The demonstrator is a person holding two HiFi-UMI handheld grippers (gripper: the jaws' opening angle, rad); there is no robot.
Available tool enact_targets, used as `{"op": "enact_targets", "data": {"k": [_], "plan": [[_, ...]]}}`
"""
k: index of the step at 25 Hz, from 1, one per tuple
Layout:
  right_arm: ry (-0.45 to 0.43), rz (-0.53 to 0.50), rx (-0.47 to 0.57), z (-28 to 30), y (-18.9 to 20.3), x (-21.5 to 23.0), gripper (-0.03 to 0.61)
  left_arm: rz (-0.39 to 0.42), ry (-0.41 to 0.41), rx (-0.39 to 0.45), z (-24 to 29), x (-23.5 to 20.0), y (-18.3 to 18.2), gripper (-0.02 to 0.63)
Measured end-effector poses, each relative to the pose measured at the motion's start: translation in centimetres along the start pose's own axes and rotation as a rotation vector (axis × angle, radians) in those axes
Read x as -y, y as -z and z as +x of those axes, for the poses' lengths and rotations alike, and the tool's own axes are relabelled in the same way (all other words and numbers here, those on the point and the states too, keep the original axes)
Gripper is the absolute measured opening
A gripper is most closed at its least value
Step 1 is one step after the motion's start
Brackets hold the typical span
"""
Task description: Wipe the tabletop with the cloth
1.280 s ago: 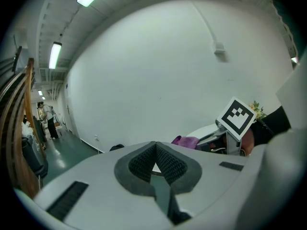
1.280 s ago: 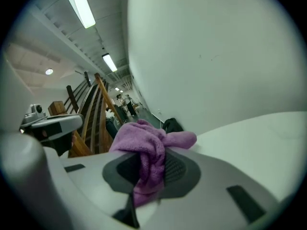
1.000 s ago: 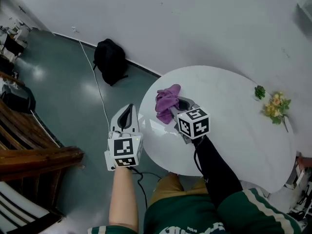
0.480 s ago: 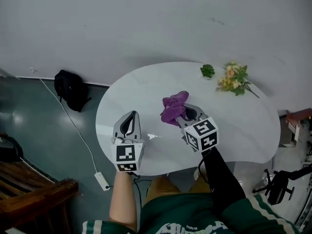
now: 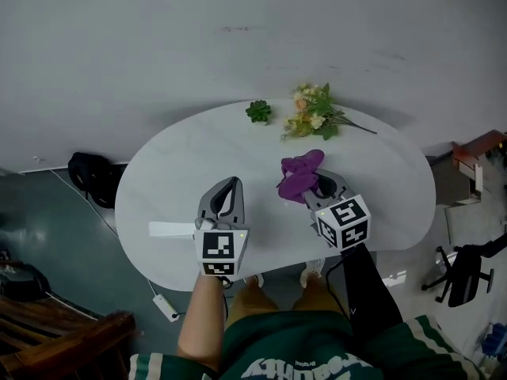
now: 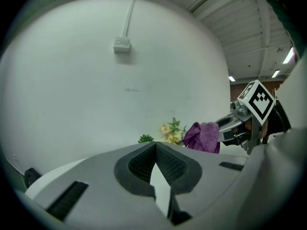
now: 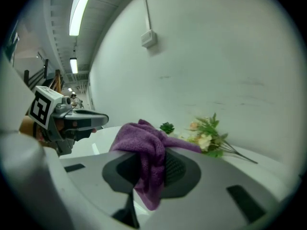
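Note:
A purple cloth (image 5: 299, 173) is bunched in my right gripper (image 5: 314, 185), which is shut on it above the middle of the white oval tabletop (image 5: 182, 165). In the right gripper view the cloth (image 7: 146, 152) hangs down between the jaws. My left gripper (image 5: 224, 202) hovers over the table's front left part, shut and with nothing in it. From the left gripper view the cloth (image 6: 204, 136) and the right gripper (image 6: 229, 127) show at the right.
A bunch of artificial flowers (image 5: 317, 116) and a small green plant (image 5: 258, 111) lie near the table's far edge by the wall. A black backpack (image 5: 91, 176) and a cable lie on the floor at left. An office chair (image 5: 467, 271) stands at right.
The head view has swung, so the table now sits centred. Both grippers have moved farther in over the tabletop, the right one still holding the cloth.

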State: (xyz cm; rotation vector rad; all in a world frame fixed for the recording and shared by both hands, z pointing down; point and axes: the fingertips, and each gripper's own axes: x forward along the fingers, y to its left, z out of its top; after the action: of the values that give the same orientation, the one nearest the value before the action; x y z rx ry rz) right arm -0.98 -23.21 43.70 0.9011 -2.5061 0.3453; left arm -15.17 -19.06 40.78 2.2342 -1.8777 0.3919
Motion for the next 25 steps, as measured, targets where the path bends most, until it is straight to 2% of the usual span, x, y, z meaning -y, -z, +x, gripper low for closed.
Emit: {"op": "enact_targets", "data": {"k": [7, 16, 21, 25], "plan": [[0.101, -0.002, 0.007, -9.4, 3.1, 13.4, 0.084, 0.034, 0.089, -0.005, 6.9, 14.3, -2.7, 0.000], [0.324, 0.032, -0.057, -22.1, 9.7, 30.6, 0.086, 0.056, 0.260, 0.011, 14.9, 32.3, -5.7, 0.000], [0.439, 0.037, -0.142, -27.9, 14.0, 37.1, 0.086, 0.095, 0.368, -0.001, 17.9, 40.1, -5.8, 0.000], [0.487, -0.003, -0.242, -29.9, 17.4, 40.4, 0.089, 0.096, 0.409, -0.016, 19.7, 43.7, -5.8, 0.000]]}}
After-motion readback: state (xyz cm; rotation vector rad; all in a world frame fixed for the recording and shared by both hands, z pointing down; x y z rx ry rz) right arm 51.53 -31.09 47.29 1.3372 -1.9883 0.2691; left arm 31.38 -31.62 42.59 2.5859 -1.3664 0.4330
